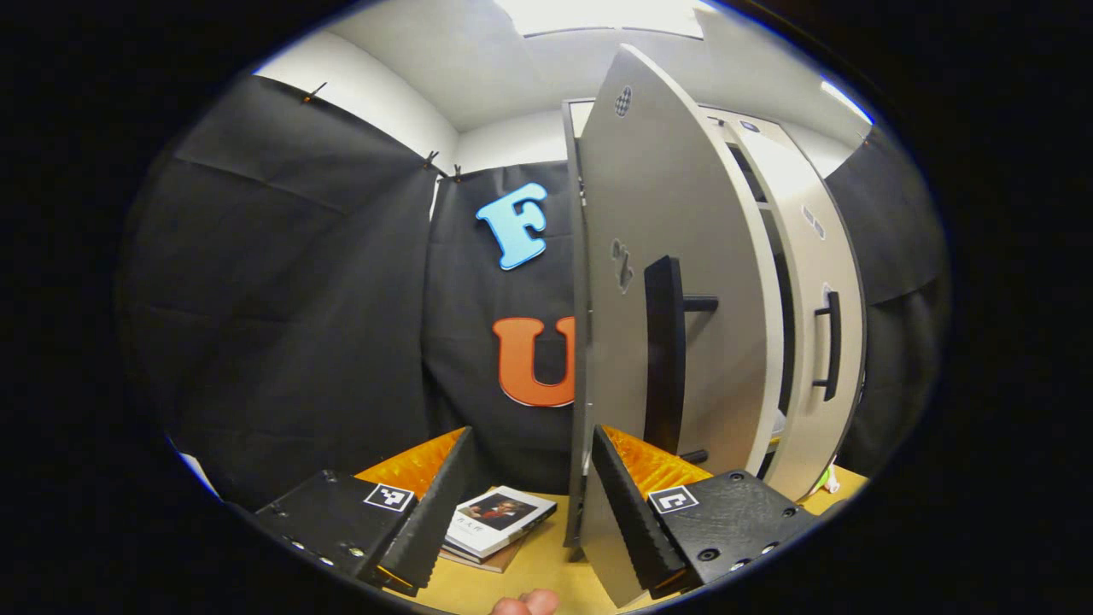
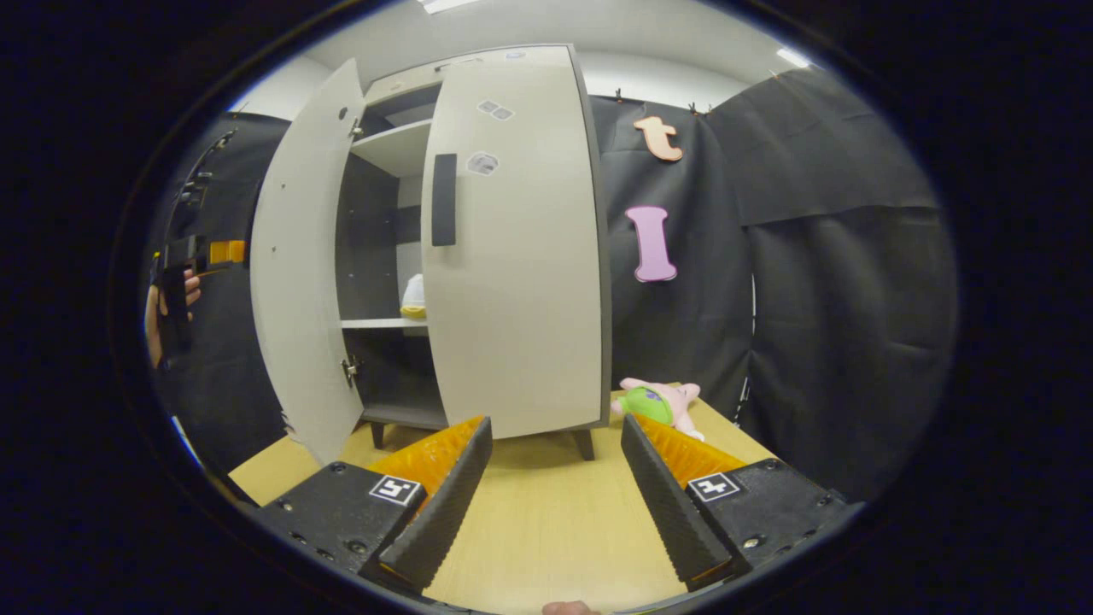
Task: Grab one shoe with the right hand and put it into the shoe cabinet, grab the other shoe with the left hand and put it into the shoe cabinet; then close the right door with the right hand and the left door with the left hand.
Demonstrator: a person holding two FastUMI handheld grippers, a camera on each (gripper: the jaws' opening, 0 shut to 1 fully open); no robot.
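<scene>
I see books (image 1: 498,523) at 6 o'clock on the tabletop (image 2: 546,530) in my left gripper view, a plush toy (image 2: 659,403) at 5 o'clock in my right gripper view.

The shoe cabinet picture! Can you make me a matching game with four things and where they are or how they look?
Things:
1. left door
2. right door
3. shoe
4. plush toy

Places or states:
A. lying on the table beside the cabinet
B. swung wide open
C. sitting on a shelf inside
D. shut across the front

Pairs: 1-B, 2-D, 3-C, 4-A
</scene>
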